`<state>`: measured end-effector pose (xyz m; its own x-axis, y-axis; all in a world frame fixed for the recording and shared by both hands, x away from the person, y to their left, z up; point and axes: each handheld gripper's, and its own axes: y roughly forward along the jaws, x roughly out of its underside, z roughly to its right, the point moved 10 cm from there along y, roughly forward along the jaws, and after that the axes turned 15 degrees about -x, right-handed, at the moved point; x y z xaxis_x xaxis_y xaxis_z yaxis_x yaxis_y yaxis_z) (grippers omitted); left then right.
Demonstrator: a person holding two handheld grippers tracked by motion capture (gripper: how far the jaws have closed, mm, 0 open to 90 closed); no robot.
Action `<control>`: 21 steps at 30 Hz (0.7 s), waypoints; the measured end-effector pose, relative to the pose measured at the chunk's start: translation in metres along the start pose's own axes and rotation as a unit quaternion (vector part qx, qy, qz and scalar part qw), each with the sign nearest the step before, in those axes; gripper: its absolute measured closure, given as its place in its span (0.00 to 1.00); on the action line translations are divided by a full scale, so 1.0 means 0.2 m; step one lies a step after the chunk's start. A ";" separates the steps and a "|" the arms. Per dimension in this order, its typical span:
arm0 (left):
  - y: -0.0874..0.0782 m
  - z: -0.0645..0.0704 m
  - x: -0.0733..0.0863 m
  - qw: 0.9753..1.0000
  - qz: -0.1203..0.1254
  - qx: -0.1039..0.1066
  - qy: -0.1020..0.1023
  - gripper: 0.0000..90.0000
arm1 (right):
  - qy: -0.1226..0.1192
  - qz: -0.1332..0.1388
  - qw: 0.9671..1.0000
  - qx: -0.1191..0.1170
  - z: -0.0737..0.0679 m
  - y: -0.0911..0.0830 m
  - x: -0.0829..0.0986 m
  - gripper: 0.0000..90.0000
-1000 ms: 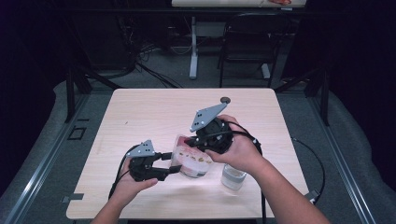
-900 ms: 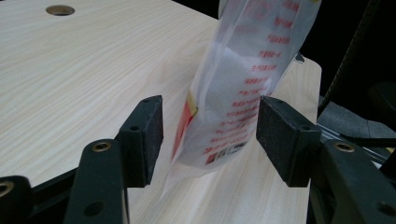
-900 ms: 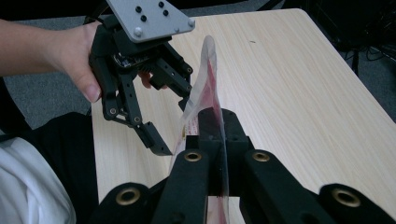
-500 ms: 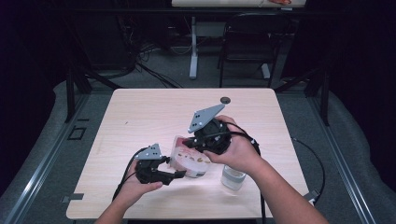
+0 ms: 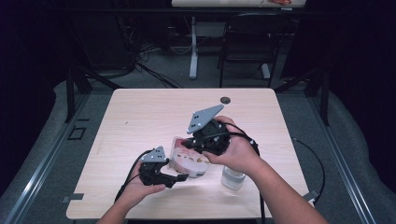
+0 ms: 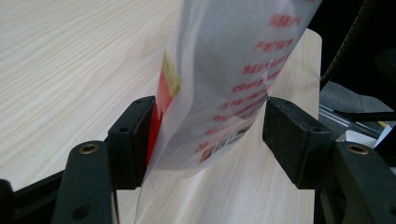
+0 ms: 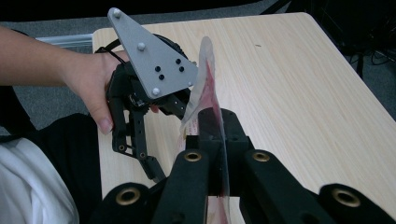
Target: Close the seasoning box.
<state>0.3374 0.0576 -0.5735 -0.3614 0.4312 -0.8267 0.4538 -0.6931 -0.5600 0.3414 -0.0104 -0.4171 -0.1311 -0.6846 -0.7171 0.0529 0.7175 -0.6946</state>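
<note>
The plastic bag [image 5: 189,158] is held up just above the table [image 5: 140,116], beside a small clear cup [image 5: 232,177]. The right gripper [image 7: 212,135] pinches its upper edge flat, probably to steady it. The left gripper [image 6: 205,135] stands spread around the bag's lower corner, one jaw touching, seemingly ready to clamp and pull it open.

A dark room holds a black chair [image 5: 247,44] on grey floor [image 5: 159,77].
</note>
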 end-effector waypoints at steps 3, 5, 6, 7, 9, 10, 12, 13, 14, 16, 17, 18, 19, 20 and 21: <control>0.00 0.00 0.00 1.000 0.002 0.000 -0.002 0.40 | 0.000 0.001 1.000 0.000 0.00 0.00 0.00 1.00; 0.00 -0.01 0.00 1.000 0.004 -0.002 -0.006 0.40 | 0.000 0.005 1.000 0.001 0.00 0.00 -0.01 1.00; 0.00 -0.01 0.00 1.000 0.005 -0.003 -0.006 0.40 | -0.001 0.005 1.000 -0.001 -0.01 0.00 -0.01 1.00; 0.00 -0.01 -0.01 1.000 0.005 -0.004 -0.006 0.40 | -0.002 0.005 1.000 -0.001 -0.01 0.00 -0.01 1.00; 0.00 -0.01 0.00 1.000 0.005 -0.005 -0.005 0.40 | -0.003 0.004 1.000 -0.001 -0.01 0.00 -0.01 1.00; 0.00 -0.01 0.00 1.000 0.004 -0.004 -0.005 0.40 | -0.003 0.005 1.000 -0.001 -0.01 0.01 -0.01 1.00; 0.00 -0.01 0.00 1.000 0.005 -0.003 -0.004 0.42 | -0.003 0.003 1.000 -0.001 -0.01 0.01 -0.01 1.00; 0.00 -0.01 0.00 1.000 0.005 -0.002 -0.004 0.44 | -0.004 0.001 1.000 -0.002 -0.01 0.01 -0.01 1.00; 0.00 -0.01 0.00 1.000 0.005 0.000 -0.004 0.45 | -0.005 0.001 1.000 -0.002 -0.01 0.01 -0.01 1.00; -0.01 -0.01 0.00 1.000 0.005 0.001 -0.005 0.47 | -0.003 0.003 1.000 -0.001 -0.01 0.00 -0.01 1.00; -0.01 -0.01 0.00 1.000 0.005 0.000 -0.006 0.47 | -0.003 0.004 1.000 -0.001 -0.01 0.00 -0.01 1.00; -0.01 -0.01 0.00 1.000 0.006 0.001 -0.007 0.48 | -0.003 0.004 1.000 -0.001 -0.01 0.00 -0.01 1.00; -0.01 -0.01 0.00 1.000 0.006 0.002 -0.008 0.49 | -0.003 0.004 1.000 -0.002 -0.01 0.00 -0.01 1.00; -0.01 -0.01 0.00 1.000 0.005 0.002 -0.008 0.49 | -0.003 0.005 1.000 -0.003 -0.01 0.00 -0.01 1.00; -0.01 -0.02 0.00 1.000 0.004 0.000 -0.007 0.50 | -0.004 0.004 1.000 -0.003 -0.02 0.00 -0.01 1.00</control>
<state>0.3393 0.0601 -0.5728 -0.3688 0.4177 -0.8304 0.4563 -0.6969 -0.5532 0.3386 -0.0076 -0.4157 -0.1237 -0.6792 -0.7234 0.0478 0.7241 -0.6880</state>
